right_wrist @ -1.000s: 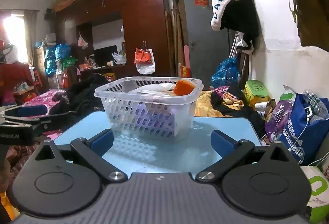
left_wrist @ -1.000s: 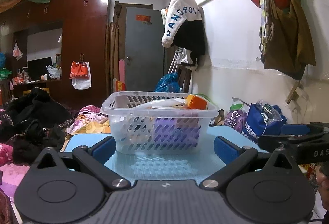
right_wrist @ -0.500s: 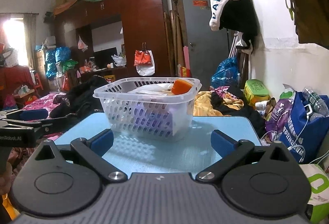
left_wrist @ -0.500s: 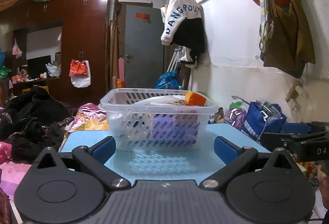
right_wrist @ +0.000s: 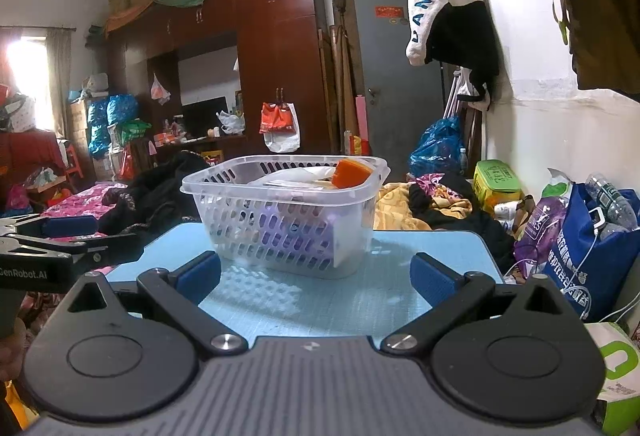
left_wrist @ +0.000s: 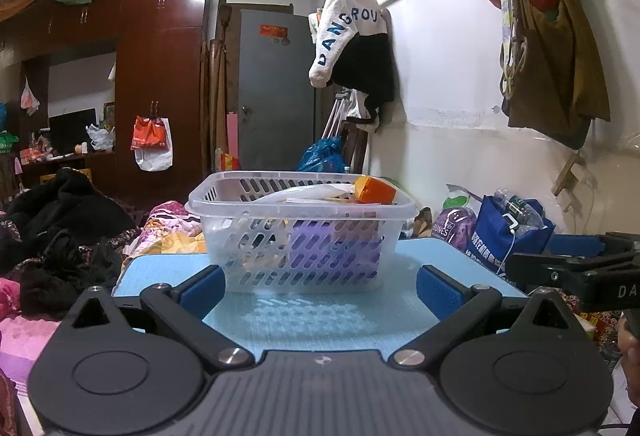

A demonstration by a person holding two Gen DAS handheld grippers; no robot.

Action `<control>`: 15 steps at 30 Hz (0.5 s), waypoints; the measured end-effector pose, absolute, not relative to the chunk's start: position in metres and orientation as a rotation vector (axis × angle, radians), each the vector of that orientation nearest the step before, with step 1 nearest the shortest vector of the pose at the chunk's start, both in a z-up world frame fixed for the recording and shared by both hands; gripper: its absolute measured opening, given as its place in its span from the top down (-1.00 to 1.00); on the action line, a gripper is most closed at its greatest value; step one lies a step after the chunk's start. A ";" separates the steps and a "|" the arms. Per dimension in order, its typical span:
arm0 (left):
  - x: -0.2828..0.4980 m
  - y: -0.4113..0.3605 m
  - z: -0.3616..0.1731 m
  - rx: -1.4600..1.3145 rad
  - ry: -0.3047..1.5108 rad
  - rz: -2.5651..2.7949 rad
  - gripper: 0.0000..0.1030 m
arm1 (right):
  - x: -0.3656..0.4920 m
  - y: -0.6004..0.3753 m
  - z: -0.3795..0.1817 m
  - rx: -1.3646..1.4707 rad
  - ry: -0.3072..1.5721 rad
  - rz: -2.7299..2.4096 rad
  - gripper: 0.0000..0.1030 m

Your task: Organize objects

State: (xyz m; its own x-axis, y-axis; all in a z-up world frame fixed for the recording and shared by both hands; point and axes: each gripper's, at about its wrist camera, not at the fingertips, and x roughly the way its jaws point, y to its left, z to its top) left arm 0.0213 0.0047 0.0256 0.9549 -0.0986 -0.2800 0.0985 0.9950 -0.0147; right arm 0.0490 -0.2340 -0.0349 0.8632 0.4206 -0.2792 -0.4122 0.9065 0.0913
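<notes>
Both the left gripper [left_wrist: 318, 286] and right gripper [right_wrist: 316, 276] gape wide, holding nothing, near the clear slotted basket [left_wrist: 300, 232] of items on the light-blue table [left_wrist: 320, 320].

Each view looks low and level across the light blue table [left_wrist: 320, 320], forward along its own wide-spread fingers, with the clear slotted basket [left_wrist: 300, 236] close ahead of the fingertips. The left gripper [left_wrist: 318, 286] faces the basket nearly square-on, while the right gripper [right_wrist: 315, 276] sees the basket [right_wrist: 286, 220] from a corner, slightly left of its midline. Both share the basket, the table, the brown wardrobe [left_wrist: 160, 76], the grey door [right_wrist: 396, 76] and the hanging white-and-black garment [right_wrist: 448, 8]; each also catches the other gripper at its inner edge.
</notes>
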 end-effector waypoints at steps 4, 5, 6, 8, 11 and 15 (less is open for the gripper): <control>0.022 0.004 0.025 0.001 0.285 -0.101 -0.99 | 0.049 -0.234 -0.035 0.028 0.300 0.435 -1.00; 0.022 0.003 0.025 0.002 0.287 -0.100 -0.99 | 0.049 -0.235 -0.035 0.029 0.299 0.433 -1.00; 0.022 0.003 0.025 0.003 0.287 -0.101 -0.99 | 0.049 -0.235 -0.035 0.029 0.298 0.433 -1.00; 0.023 0.003 0.024 0.003 0.288 -0.104 -0.99 | 0.049 -0.235 -0.035 0.030 0.295 0.431 -1.00; 0.022 0.002 0.024 0.003 0.290 -0.106 -0.99 | 0.049 -0.235 -0.037 0.030 0.294 0.430 -1.00; 0.022 0.003 0.024 0.003 0.291 -0.106 -0.99 | 0.049 -0.235 -0.037 0.028 0.295 0.430 -1.00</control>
State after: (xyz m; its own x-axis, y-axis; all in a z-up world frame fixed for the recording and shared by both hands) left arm 0.0223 0.0025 0.0242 0.9525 -0.1037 -0.2864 0.1045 0.9944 -0.0123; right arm 0.0488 -0.2350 -0.0365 0.8670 0.4151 -0.2757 -0.4070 0.9091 0.0891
